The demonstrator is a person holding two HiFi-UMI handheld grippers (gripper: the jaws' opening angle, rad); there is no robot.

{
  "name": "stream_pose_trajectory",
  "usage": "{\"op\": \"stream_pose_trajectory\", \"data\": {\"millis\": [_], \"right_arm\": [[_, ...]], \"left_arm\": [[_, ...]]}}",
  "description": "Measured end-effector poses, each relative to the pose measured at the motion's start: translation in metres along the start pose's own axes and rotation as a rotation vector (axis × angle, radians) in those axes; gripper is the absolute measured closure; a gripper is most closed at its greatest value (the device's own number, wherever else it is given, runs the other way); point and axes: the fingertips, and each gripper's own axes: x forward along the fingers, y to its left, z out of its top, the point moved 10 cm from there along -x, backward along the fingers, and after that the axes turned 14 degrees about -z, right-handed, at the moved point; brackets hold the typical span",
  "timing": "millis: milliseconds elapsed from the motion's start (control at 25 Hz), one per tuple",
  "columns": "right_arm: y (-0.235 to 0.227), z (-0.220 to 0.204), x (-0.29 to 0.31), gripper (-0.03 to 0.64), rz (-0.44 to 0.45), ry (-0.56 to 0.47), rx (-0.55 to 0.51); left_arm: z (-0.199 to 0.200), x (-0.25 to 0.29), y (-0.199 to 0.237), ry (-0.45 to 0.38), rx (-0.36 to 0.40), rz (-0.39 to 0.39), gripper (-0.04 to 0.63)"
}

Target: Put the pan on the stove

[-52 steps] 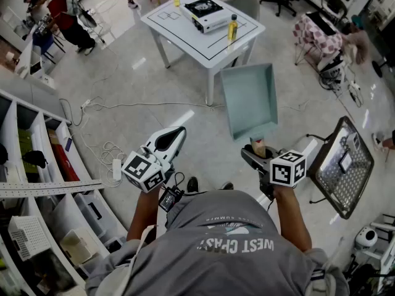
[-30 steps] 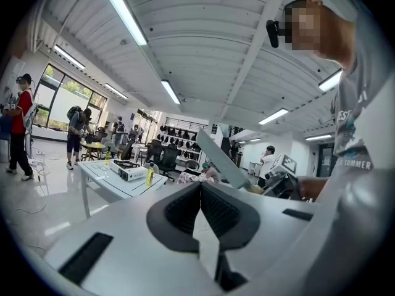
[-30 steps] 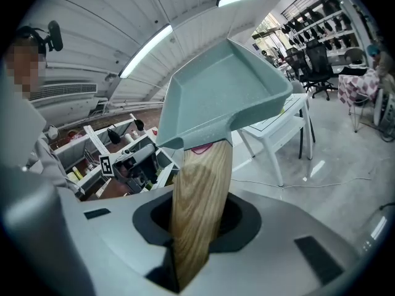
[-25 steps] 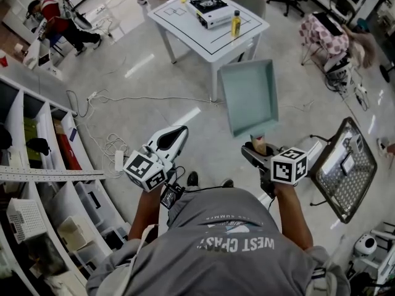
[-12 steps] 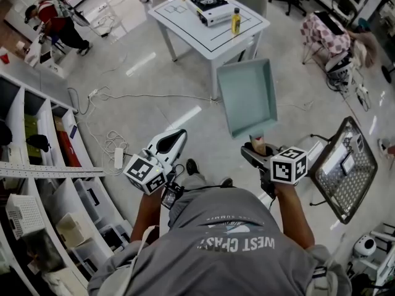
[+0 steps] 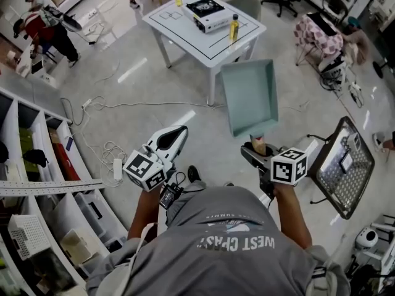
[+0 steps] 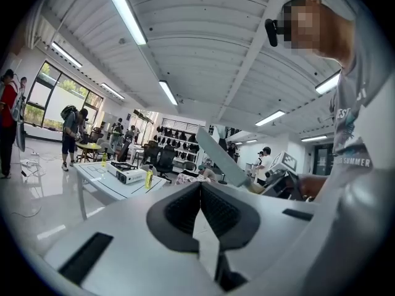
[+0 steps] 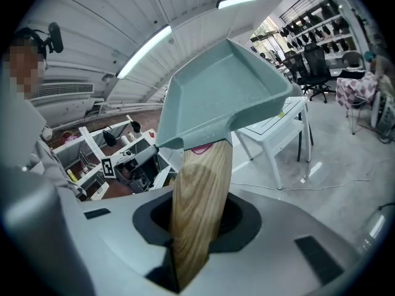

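The white tabletop (image 6: 185, 32) is well away from me across the floor. My green pan (image 6: 250, 97) is up in the air in front of me, and nothing is in it. The stove (image 6: 205, 8) sits on the tabletop, ready for it. My right tongs (image 8: 197, 227) squeeze the pan's wooden handle (image 8: 200, 184) so it won't tip. My left tongs (image 7: 200, 214) are pressed together, holding nothing. A yellow bottle (image 6: 234, 28) stands near the stove.
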Motion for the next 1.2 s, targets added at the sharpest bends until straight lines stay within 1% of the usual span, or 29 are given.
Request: {"op": "stream_pose_trajectory", "data": {"millis": [200, 920, 1200], "right_arm": [[0.013, 0.017, 0.024, 0.525, -0.021, -0.012, 0.013], [0.039, 0.076, 0.111, 0.525, -0.084, -0.048, 0.069], [0.053, 0.097, 0.140, 0.525, -0.069, -0.054, 0.083]], "left_arm": [[0.007, -0.012, 0.037, -0.001, -0.008, -0.019, 0.597], [0.024, -0.025, 0.156, 0.013, -0.024, -0.119, 0.597], [0.022, -0.039, 0.189, 0.017, -0.032, -0.126, 0.597]]}}
